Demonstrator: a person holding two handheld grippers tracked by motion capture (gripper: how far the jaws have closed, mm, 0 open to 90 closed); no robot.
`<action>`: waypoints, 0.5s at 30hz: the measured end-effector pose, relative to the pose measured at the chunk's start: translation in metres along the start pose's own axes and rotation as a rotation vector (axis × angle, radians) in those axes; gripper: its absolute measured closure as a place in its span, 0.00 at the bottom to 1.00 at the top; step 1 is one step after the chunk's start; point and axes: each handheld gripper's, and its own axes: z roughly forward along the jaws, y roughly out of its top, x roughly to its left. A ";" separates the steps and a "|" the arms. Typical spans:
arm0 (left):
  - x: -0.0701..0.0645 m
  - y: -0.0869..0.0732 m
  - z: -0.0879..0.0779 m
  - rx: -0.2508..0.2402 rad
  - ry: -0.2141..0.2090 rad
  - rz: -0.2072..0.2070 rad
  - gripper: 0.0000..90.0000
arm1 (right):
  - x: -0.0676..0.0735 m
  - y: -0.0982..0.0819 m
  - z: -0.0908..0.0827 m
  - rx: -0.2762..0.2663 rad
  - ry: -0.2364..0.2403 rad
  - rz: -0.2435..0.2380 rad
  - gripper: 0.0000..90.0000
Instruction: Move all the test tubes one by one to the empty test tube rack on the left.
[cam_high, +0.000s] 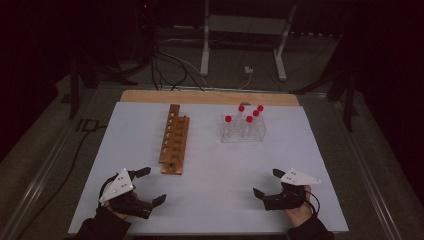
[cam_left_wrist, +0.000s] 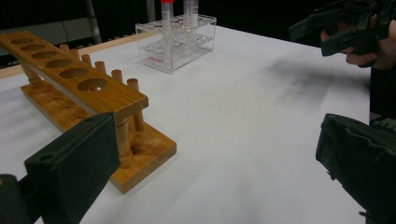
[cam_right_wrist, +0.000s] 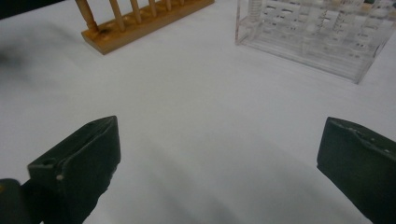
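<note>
Tubes (cam_high: 249, 119) with red caps are standing upright in a clear rack (cam_high: 243, 135) at the far right of the white table (cam_high: 215, 210), beside an empty wooden rack (cam_high: 174, 145). They are looking tall and thin, so a sideways knock could be tipping one or dragging the light rack. The right gripper (cam_high: 263, 182) is sitting near the front edge, well apart from them, jaws wide apart and empty. The left gripper (cam_high: 147, 186) is sitting jaws apart just beside the wooden rack's near end.

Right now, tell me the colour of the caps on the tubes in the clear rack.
Red. The caps on the tubes show best in the high view.
</note>
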 end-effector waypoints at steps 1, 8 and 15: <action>0.000 0.000 0.000 0.001 -0.001 0.001 0.00 | 0.000 0.001 -0.001 -0.004 -0.001 0.003 0.00; -0.001 0.000 -0.001 0.007 0.005 0.005 0.00 | 0.002 0.007 -0.003 0.013 -0.007 0.009 0.00; 0.000 0.000 -0.001 0.004 0.006 -0.003 0.00 | 0.005 0.018 -0.007 -0.002 -0.003 0.005 0.00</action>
